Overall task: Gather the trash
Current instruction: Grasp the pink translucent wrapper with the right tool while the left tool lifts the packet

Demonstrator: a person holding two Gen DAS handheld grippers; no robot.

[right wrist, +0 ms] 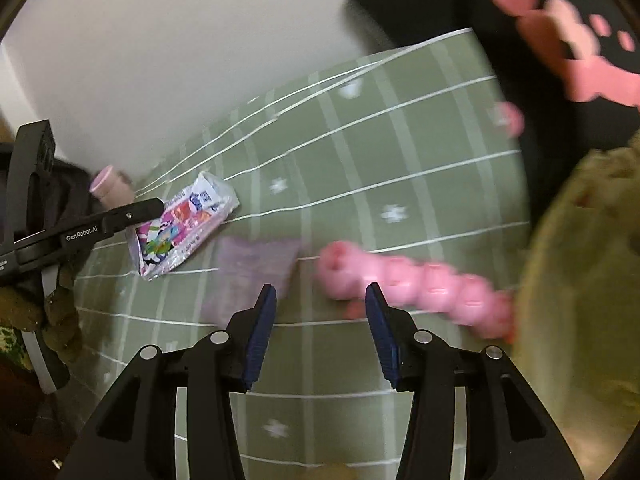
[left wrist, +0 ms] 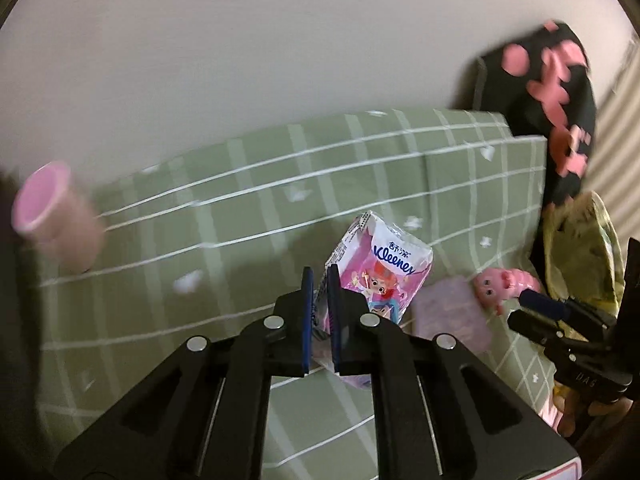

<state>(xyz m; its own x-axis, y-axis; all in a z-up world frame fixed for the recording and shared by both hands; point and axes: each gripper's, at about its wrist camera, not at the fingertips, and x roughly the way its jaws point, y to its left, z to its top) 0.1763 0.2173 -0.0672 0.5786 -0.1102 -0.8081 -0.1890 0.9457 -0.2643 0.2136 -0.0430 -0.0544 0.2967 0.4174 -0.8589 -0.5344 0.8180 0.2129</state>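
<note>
Left hand-held gripper (left wrist: 320, 280) pinches one edge of the Kleenex pack (left wrist: 380, 272), lifted just above the green checked bed sheet (left wrist: 200, 220); my right hand-held gripper (right wrist: 320, 300) hangs wide open, holding nothing. Risk: thin corner grip, so the slick wrapper may slide out if I swing it.
</note>
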